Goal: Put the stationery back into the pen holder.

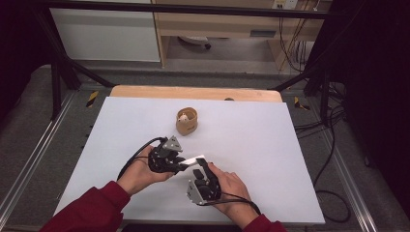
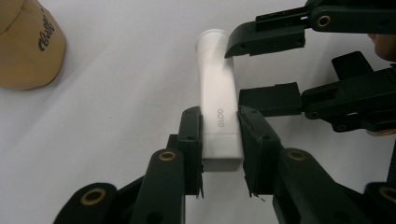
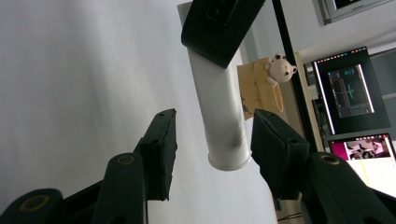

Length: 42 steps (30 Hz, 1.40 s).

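Note:
A white tube [image 2: 219, 107] marked GLOO is held over the white table sheet [image 1: 111, 140], with my left gripper [image 2: 219, 135] shut on its flat tail end. In the high view the tube [image 1: 196, 159] bridges the two grippers near the front middle. My right gripper [image 3: 212, 140] points at the tube's round cap end [image 3: 229, 158], which lies between its jaws. A gap shows on the left side, so the pads do not press. From the left gripper view, the right gripper [image 2: 247, 70] comes in from the right and straddles the tube's neck.
A tan paper cup [image 1: 186, 121] holding a small white bear figure [image 3: 282, 68] stands behind the grippers at the table's middle. The wooden table edge [image 1: 193, 92] lies at the back. Monitors [image 3: 355, 88] and cables stand off to the side.

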### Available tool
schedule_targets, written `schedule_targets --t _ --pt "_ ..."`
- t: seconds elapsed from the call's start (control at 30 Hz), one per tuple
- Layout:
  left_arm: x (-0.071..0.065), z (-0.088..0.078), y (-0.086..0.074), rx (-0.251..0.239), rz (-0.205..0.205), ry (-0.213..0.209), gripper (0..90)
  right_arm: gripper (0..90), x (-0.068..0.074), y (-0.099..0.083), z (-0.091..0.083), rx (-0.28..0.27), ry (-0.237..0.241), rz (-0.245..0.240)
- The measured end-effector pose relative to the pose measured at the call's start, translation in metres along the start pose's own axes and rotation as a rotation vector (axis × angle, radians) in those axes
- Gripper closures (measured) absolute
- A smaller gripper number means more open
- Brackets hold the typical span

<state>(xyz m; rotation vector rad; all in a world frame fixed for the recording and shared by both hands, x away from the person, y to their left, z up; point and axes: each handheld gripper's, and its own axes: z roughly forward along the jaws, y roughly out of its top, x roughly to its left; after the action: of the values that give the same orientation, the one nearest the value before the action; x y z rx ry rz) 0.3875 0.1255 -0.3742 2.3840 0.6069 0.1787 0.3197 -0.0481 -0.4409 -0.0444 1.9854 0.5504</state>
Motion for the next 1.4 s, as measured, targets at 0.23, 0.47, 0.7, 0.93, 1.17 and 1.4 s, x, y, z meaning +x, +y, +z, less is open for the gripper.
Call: schedule_targets --t 0.23,0.47,0.7,0.93,1.17,1.4 --pt "-0.0014 0.0020 0.0024 0.010 -0.004 -0.019 71.3 54.0 0.0014 -0.0002 -0.0009 0.008 -0.027 -0.044" --pt "-0.0026 0.0044 0.0034 0.013 -0.009 -0.031 71.3 55.8 0.0039 0.0003 -0.0012 0.013 -0.037 -0.071" --pt "-0.0032 0.0056 0.0052 0.013 -0.010 -0.039 71.3 57.8 0.0064 0.0002 -0.0006 0.017 -0.042 -0.098" --pt "-0.0013 0.0051 0.0069 0.006 -0.019 -0.045 71.3 60.5 0.0067 0.0000 -0.0005 0.028 -0.057 -0.110" --pt "-0.0009 0.0064 0.0072 0.012 -0.017 -0.051 71.2 61.9 0.0063 -0.0004 -0.0007 0.025 -0.064 -0.116" --pt "-0.0018 0.0059 0.0097 0.022 -0.006 -0.055 71.3 63.2 0.0073 0.0012 -0.0017 0.022 -0.075 -0.129"
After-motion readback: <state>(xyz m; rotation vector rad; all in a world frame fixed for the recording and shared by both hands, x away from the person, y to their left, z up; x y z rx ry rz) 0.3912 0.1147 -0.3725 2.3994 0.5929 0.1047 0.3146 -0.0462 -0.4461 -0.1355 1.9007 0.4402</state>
